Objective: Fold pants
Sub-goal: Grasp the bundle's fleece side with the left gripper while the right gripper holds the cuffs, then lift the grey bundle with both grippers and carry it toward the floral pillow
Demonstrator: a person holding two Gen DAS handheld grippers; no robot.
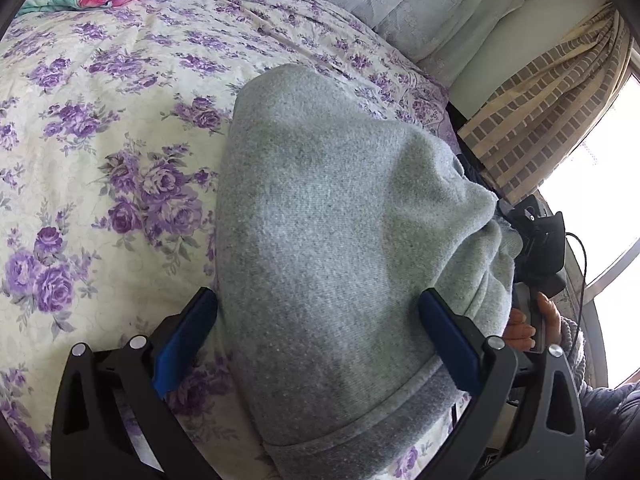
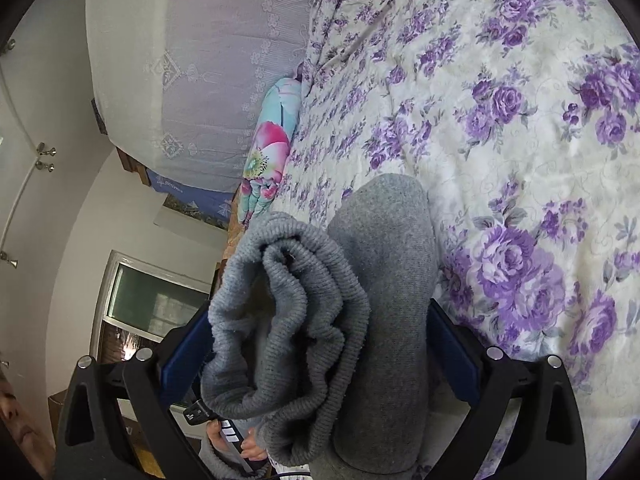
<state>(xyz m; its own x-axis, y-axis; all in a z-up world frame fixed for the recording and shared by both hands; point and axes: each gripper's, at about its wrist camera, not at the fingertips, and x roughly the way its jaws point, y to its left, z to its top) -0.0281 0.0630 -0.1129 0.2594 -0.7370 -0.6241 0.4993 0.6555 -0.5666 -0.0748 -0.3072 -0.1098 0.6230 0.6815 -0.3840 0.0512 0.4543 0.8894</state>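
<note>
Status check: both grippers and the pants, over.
Left gripper open, astride grey pants. Right gripper open around bunched ribbed waistband. Pants partly folded on floral bedspread. Nothing in the way.

Left black two-finger gripper with blue pads point(image 1: 318, 334): jaws spread wide, grey fabric filling the gap between the pads. Right black two-finger gripper with blue pads point(image 2: 316, 350): jaws equally wide, bunched grey fabric between them. Person's bare hand point(image 1: 528, 324) grips the right gripper's handle.
</note>
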